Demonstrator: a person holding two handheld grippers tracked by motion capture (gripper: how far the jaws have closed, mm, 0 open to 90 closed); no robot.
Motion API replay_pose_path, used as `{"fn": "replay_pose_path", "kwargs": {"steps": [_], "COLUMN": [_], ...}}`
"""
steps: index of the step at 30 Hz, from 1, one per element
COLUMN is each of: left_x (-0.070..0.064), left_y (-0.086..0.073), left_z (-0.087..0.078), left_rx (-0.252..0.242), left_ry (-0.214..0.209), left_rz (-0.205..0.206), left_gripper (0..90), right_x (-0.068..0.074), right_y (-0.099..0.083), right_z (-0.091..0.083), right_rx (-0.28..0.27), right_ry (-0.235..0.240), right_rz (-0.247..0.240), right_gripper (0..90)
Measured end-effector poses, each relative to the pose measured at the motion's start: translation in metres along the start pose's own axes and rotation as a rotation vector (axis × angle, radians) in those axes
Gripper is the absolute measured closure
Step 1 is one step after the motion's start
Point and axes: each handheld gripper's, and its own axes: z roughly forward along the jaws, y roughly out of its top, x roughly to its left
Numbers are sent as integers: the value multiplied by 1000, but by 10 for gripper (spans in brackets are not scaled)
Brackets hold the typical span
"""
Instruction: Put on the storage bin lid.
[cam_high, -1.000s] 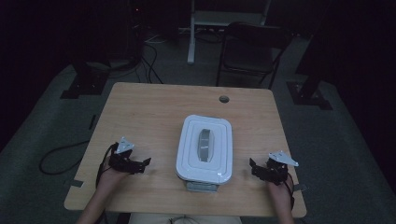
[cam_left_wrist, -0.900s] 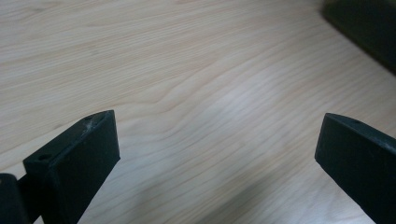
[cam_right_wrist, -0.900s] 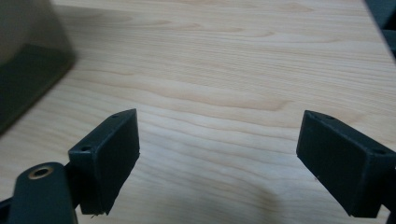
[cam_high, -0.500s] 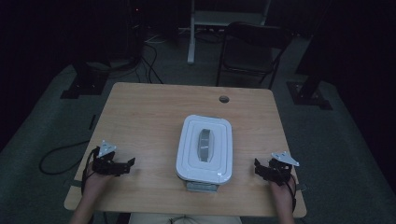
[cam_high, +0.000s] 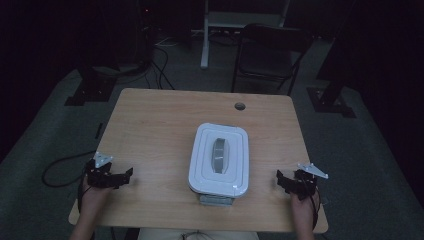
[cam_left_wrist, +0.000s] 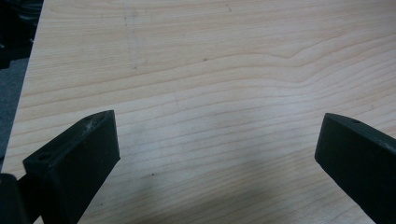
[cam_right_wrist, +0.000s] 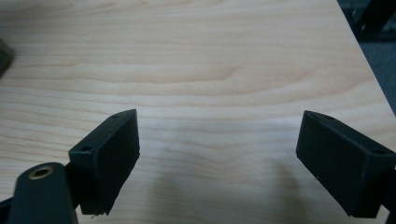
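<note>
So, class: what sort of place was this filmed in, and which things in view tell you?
Probably a lab or recording studio, not a home: a lone wooden table on grey carpet, dark stands with trailing cables behind it, a folding chair, and a white lidded container set out centrally.

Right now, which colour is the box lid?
White, with a grey handle; the lid shows best in the high view.
</note>
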Motion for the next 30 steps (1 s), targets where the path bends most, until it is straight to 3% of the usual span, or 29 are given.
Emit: {"fn": "replay_pose_path", "kwargs": {"steps": [2,9,12,16,22,30], "left_x": [1,3,4,4,6,8], "left_y": [-1,-3,-5,-7,-7,-5], "left_z": [1,6,9,13,15,17], "left_rx": [9,34,39,76,84,84], "left_ry": [10,18,14,37,28,26], "left_rz": [6,-3,-20,-6,-39,-36], "left_gripper": [6,6,6,6,5,5], "right_x": [0,3,3,3,3,3], "right_y": [-1,0,0,0,0,0], "right_z": [2,6,6,6,6,7], "right_rx": [20,77,78,78,79,79], "right_ry": [-48,-73,-73,-71,-70,-69], "right_rz": [-21,-36,-37,-37,-37,-37], "right_gripper": [133,135,135,133,131,131]}}
